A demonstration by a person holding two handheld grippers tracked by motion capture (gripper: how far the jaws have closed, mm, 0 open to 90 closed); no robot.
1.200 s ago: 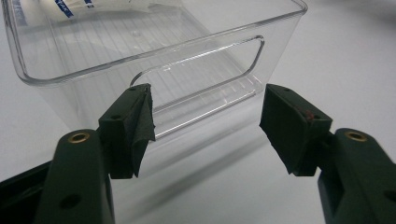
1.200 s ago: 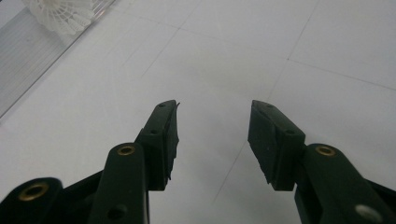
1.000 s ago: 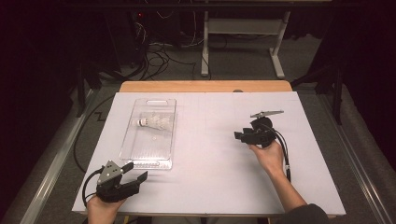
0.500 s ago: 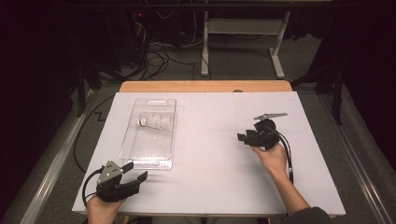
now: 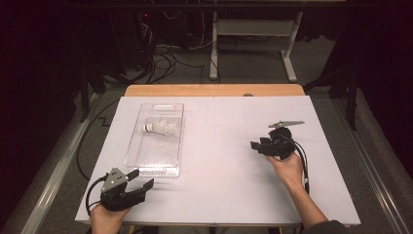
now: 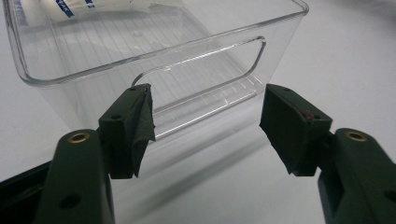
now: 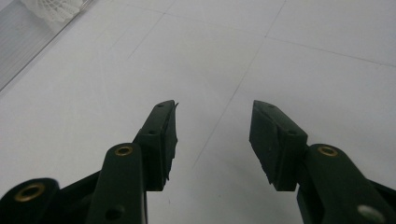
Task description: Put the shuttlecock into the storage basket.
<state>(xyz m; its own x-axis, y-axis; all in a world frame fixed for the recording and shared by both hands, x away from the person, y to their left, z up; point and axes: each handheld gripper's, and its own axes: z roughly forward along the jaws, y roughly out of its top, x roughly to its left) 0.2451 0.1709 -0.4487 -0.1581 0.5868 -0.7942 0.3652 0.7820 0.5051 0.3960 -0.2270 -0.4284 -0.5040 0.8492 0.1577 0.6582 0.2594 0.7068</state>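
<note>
While shuttlecock (image 5: 163,127) lies in clear bin (image 5: 146,158) | left gripper (image 5: 141,179) jaws open | right gripper (image 5: 256,146) jaws open

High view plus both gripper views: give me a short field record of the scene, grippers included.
surface: white table
container: clear plastic bin, left part of the table
contents: white shuttlecock lying on its side in the bin's far half
left gripper: open, empty, facing the bin's near handle cutout
right gripper: open, empty, above bare table, apart from the bin
</note>
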